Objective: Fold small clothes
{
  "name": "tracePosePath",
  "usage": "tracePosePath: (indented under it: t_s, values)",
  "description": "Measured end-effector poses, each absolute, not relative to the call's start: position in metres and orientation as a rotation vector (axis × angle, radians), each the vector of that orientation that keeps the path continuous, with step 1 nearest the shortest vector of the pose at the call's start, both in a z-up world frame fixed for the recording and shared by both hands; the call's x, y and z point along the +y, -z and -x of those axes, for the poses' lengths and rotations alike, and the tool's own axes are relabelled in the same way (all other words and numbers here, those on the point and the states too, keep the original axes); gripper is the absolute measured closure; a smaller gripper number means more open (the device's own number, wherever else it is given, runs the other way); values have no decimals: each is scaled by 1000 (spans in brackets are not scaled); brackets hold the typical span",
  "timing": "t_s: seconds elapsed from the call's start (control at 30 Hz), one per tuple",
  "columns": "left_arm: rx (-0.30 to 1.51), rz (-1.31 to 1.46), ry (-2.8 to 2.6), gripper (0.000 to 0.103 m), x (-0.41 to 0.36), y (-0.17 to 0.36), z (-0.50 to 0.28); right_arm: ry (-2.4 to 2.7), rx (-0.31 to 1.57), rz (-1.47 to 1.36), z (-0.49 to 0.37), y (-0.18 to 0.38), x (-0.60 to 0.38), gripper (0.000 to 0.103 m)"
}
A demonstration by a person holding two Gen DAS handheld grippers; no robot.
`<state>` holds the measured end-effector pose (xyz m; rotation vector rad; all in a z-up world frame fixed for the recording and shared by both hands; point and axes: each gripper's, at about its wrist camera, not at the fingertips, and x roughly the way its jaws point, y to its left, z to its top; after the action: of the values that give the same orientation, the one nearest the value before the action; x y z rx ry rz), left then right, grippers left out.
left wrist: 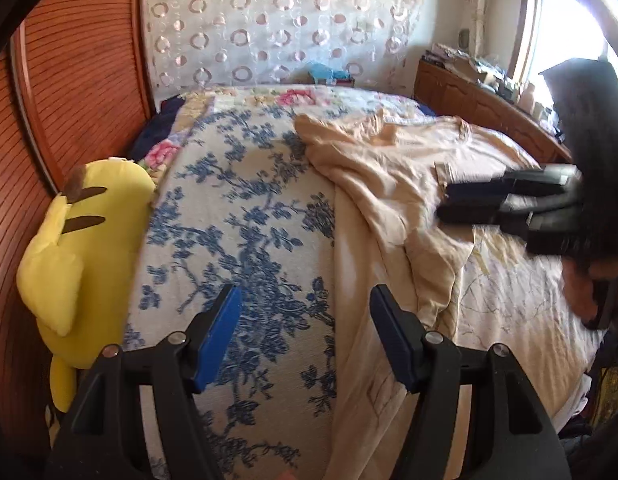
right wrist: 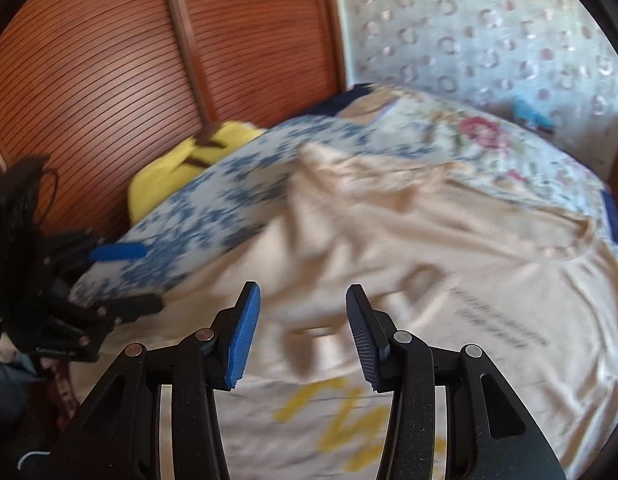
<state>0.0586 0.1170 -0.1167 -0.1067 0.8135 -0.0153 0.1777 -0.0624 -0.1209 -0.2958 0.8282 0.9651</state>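
A cream, pale-peach T-shirt (left wrist: pixel 393 168) lies rumpled on the bed, partly spread; in the right wrist view (right wrist: pixel 449 248) it shows yellow lettering and small dark print. My left gripper (left wrist: pixel 305 332) is open and empty, above the blue-flowered quilt (left wrist: pixel 245 224) just left of the shirt's edge. My right gripper (right wrist: pixel 301 332) is open and empty, hovering over the shirt's printed front. The right gripper also shows in the left wrist view (left wrist: pixel 449 202), over the shirt. The left gripper shows at the left of the right wrist view (right wrist: pixel 149 276).
A yellow plush toy (left wrist: pixel 81 240) lies between the bed and the slatted wooden wardrobe (left wrist: pixel 81 80). A wooden cabinet (left wrist: pixel 481 100) with clutter stands at the far right, under a bright window. A curtain with rings (left wrist: pixel 277 20) hangs behind the bed.
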Motion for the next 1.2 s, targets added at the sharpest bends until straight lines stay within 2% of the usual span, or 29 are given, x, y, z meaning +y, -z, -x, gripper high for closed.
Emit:
tracePosePath:
  t_s: [0.13, 0.2, 0.23, 0.27, 0.37, 0.63, 0.7, 0.77, 0.8, 1.0, 1.2]
  values:
    - [779, 138, 1, 37, 126, 106, -47, -997, 864, 346, -166, 135, -40, 59]
    - [765, 144, -4, 37, 128, 102, -41, -977, 870, 401, -161, 143, -35, 65]
    - [762, 143, -6, 37, 128, 101, -40, -974, 880, 407, -160, 145, -36, 81]
    - [759, 137, -6, 37, 126, 100, -39, -979, 879, 404, -159, 146, -39, 91]
    - [751, 110, 1, 37, 120, 97, -37, -996, 860, 367, -152, 141, -58, 97]
    - [740, 110, 31, 37, 105, 94, -44, -938, 838, 245, -131, 127, -121, 96]
    - [742, 108, 40, 37, 102, 94, -48, -912, 844, 257, -129, 128, -125, 89]
    - [742, 103, 45, 37, 99, 94, -51, -859, 827, 272, -130, 127, -129, 71]
    - [743, 99, 46, 37, 97, 94, -53, -855, 821, 267, -131, 126, -130, 69]
    - [739, 91, 47, 37, 91, 91, -56, -786, 792, 270, -158, 122, -127, 67]
    - [737, 95, 51, 37, 89, 91, -55, -705, 878, 328, -195, 145, -111, 67]
